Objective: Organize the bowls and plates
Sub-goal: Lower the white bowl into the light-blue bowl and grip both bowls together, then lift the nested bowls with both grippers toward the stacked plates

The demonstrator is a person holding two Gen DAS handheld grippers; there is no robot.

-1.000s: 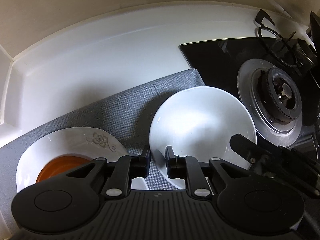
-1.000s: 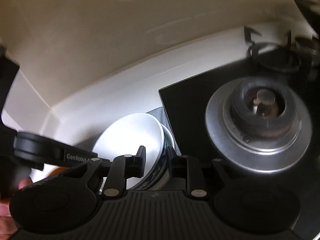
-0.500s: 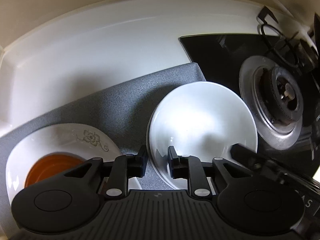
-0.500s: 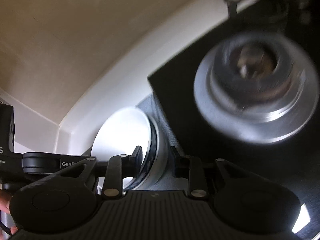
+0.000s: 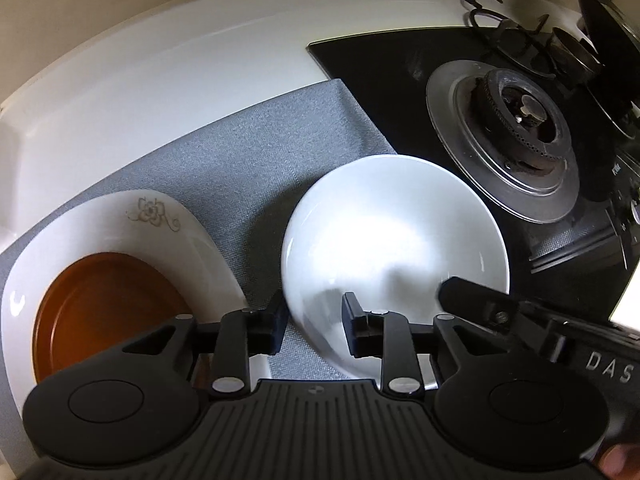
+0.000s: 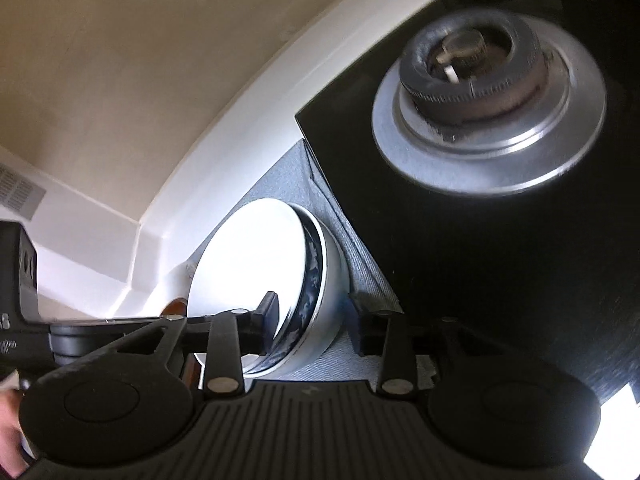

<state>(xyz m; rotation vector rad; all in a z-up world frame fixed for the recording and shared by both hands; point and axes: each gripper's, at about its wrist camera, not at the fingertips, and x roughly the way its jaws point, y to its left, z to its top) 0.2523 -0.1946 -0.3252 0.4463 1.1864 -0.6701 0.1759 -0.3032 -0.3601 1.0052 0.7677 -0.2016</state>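
Note:
A white bowl (image 5: 394, 236) sits on a grey mat (image 5: 256, 152); in the right wrist view it (image 6: 248, 256) is nested in a blue-patterned bowl (image 6: 324, 280). A white flower-printed plate (image 5: 156, 220) holding an orange-brown dish (image 5: 108, 308) lies left of it. My left gripper (image 5: 314, 324) is open with its jaws astride the white bowl's near left rim. My right gripper (image 6: 314, 320) is open, its jaws astride the stacked bowls' right rim; it shows at the bowl's right edge in the left wrist view (image 5: 480, 304).
A black glass stove (image 5: 400, 56) with a silver burner (image 5: 516, 136) lies right of the mat, its pan support (image 5: 500, 20) behind. A white counter and beige wall run along the back.
Both grippers opened wider around the bowl rims. The right gripper tilted and dropped lower beside the stacked bowls. The left view shifted slightly closer.

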